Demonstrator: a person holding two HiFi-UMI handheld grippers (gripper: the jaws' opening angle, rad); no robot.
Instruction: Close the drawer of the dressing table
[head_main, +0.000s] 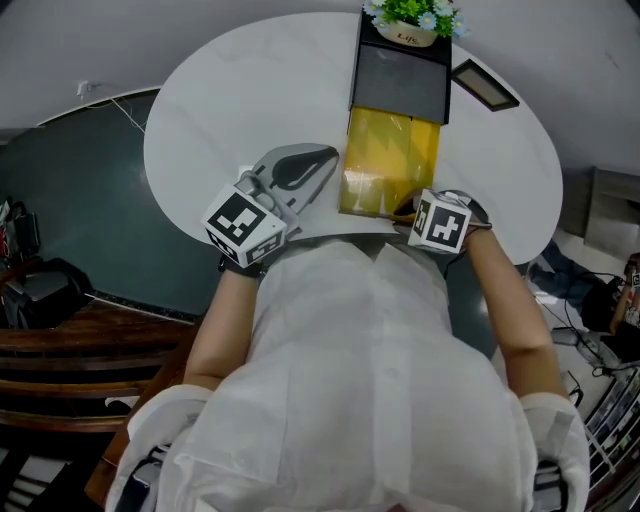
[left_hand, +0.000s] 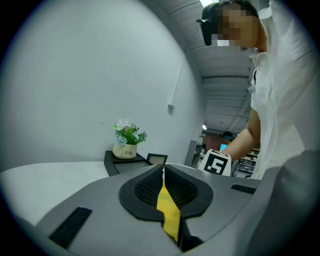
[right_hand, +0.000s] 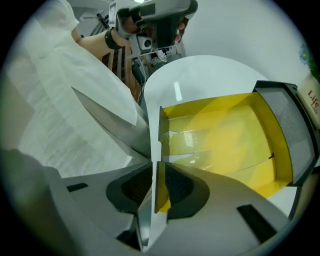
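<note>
A black dressing-table box (head_main: 400, 75) (right_hand: 287, 125) stands at the far side of the round white table (head_main: 200, 120). Its yellow drawer (head_main: 390, 160) (right_hand: 225, 140) is pulled out toward me. My right gripper (head_main: 402, 213) (right_hand: 155, 162) points steeply down at the drawer's near end. Its jaws straddle the drawer's front wall (right_hand: 161, 130), and the pads close narrowly on it. My left gripper (head_main: 328, 157) (left_hand: 163, 169) lies just left of the drawer, tips together, holding nothing. A sliver of yellow shows through its pads.
A pot of flowers (head_main: 410, 20) (left_hand: 127, 142) sits on top of the box. A small dark frame (head_main: 485, 85) (left_hand: 156, 159) lies to its right. The table's near edge runs under my hands. Dark floor and wooden furniture (head_main: 60, 340) lie to the left.
</note>
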